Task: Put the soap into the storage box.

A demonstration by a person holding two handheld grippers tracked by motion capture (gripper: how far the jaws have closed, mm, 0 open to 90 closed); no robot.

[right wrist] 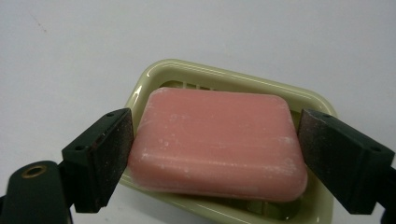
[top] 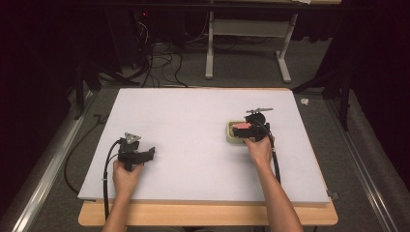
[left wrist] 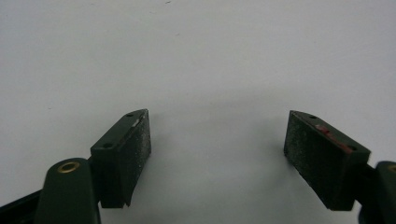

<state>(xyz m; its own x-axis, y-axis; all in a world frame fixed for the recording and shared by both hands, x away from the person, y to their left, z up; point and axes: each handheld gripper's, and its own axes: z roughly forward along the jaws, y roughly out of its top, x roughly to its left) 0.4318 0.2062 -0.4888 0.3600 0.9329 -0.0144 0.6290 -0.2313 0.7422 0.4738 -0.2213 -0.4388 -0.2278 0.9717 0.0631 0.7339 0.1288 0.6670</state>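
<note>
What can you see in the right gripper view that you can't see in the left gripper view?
Right gripper view: a pink soap bar lying in a pale green soap dish, with the right tool closed around the bar, one jaw against each end. Left gripper view: the left tool with its jaws wide apart and nothing between them. Both views share the white table surface and a pair of black jaws rising from the bottom.

Dim surroundings, evenly lit table [top: 193, 116], soft focus
</note>
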